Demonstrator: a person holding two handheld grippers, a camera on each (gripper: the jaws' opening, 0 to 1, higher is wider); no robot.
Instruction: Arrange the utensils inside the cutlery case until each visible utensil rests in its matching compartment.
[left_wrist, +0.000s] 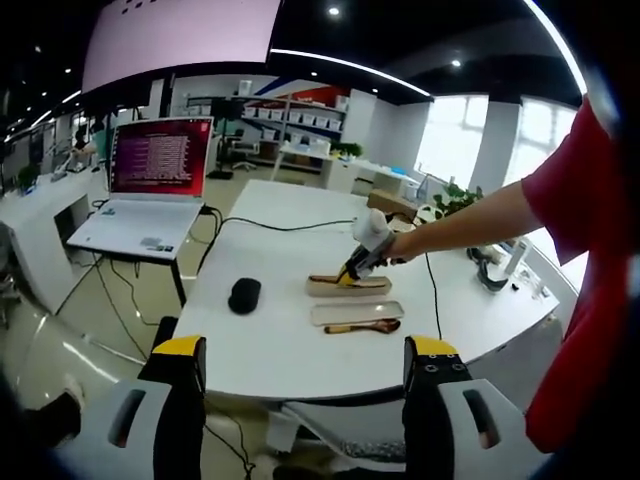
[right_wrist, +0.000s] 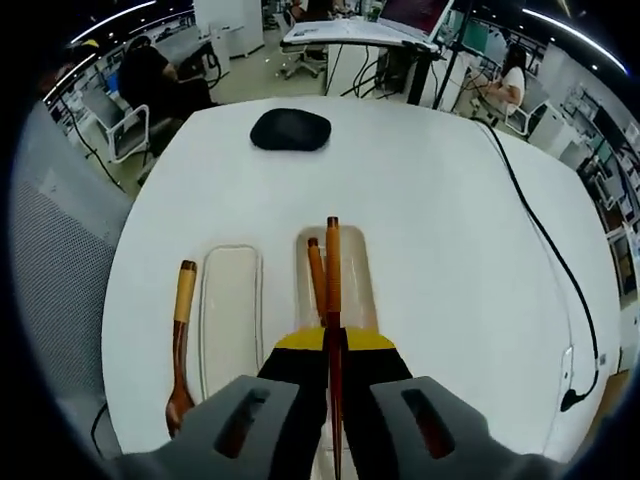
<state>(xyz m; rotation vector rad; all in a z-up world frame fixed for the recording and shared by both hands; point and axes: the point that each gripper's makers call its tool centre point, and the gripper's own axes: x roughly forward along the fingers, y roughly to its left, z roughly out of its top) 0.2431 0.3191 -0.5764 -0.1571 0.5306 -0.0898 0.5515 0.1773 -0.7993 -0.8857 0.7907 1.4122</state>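
Note:
On the white table lies a beige cutlery case tray holding one wooden chopstick. My right gripper is shut on a second chopstick, held lengthwise over that tray. To the tray's left lie a flat beige tray or lid and a wooden spoon on the bare table. From farther back, the case tray, lid and spoon are seen, with the right gripper over the tray. My left gripper stands wide open well short of the table, holding nothing.
A black mouse lies beyond the case. A black cable runs along the table's right side. A laptop stands on a side desk. The person's arm in a red sleeve reaches in. Desks, chairs and people sit beyond.

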